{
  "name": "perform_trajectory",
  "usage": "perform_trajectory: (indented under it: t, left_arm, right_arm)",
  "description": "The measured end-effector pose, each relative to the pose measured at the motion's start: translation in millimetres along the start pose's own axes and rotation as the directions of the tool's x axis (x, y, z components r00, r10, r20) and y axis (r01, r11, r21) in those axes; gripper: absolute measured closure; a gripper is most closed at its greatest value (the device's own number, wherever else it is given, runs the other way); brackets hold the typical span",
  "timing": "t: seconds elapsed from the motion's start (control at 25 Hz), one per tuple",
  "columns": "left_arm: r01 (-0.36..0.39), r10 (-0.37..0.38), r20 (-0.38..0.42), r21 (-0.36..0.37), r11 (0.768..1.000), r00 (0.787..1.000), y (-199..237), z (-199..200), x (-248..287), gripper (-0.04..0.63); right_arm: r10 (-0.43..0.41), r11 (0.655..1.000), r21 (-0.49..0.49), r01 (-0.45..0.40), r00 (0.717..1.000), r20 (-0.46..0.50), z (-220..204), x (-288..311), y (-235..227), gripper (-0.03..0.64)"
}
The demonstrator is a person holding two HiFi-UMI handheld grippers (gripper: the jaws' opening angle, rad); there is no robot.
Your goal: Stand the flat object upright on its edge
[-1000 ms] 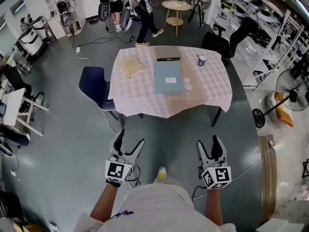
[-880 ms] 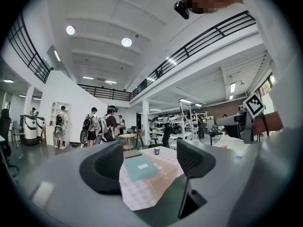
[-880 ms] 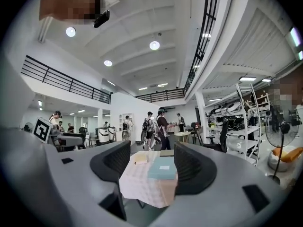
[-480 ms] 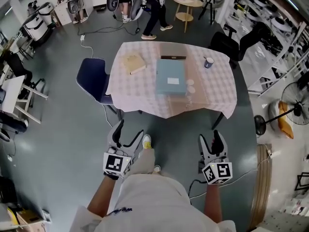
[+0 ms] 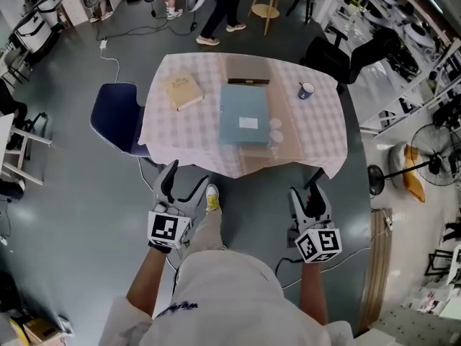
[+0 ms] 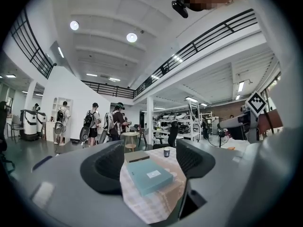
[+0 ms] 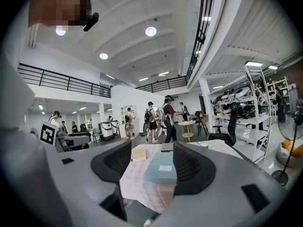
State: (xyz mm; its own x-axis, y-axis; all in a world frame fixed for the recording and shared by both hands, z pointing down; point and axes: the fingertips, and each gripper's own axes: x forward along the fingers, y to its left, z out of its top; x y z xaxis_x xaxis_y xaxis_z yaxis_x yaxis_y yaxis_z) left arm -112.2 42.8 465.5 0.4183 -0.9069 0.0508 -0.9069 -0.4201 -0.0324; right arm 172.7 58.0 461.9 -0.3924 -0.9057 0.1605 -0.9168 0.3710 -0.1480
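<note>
Head view: one teal box (image 5: 243, 114), one book (image 5: 183, 91), one cup (image 5: 305, 90); left gripper (image 5: 186, 180), right gripper (image 5: 307, 194), fingers apart

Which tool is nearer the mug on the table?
Right. The right tool is short of the table, roughly in line with the mug near its far right corner; the left tool is off its near left edge, diagonally across.

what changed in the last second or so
The person walked up to the table; the left gripper and right gripper came forward too, now close to its near edge. The right gripper's jaws have just been closing a little, nothing between them. Nothing was taken or let go. The blue box, book and cup lie on the table as before; both grippers stay open.
</note>
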Motion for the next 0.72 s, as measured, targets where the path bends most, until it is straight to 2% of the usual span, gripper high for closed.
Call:
perform_trajectory:
  t: [0.16, 0.28, 0.72]
  left_arm:
    - [0.005, -0.005, -0.001, -0.036, 0.999, 1.000, 24.2, -1.0, 47.6, 0.253]
    - [0.008, -0.008, -0.015, -0.054, 0.999, 1.000, 44.6, -2.0, 78.2, 0.268]
    - [0.033, -0.039, -0.052, -0.122, 0.992, 0.998, 121.0, -14.9, 203.0, 0.284]
  right_arm:
    - [0.027, 0.999, 0.020, -0.026, 0.998, -0.055, 3.1, 55.3, -9.1, 0.341]
    - [0.036, 0.999, 0.000, -0.036, 0.997, -0.062, 17.3, 96.0, -12.9, 0.342]
    - [0.017, 1.000, 0.005, -0.016, 0.993, -0.116, 35.7, 228.1, -40.5, 0.347]
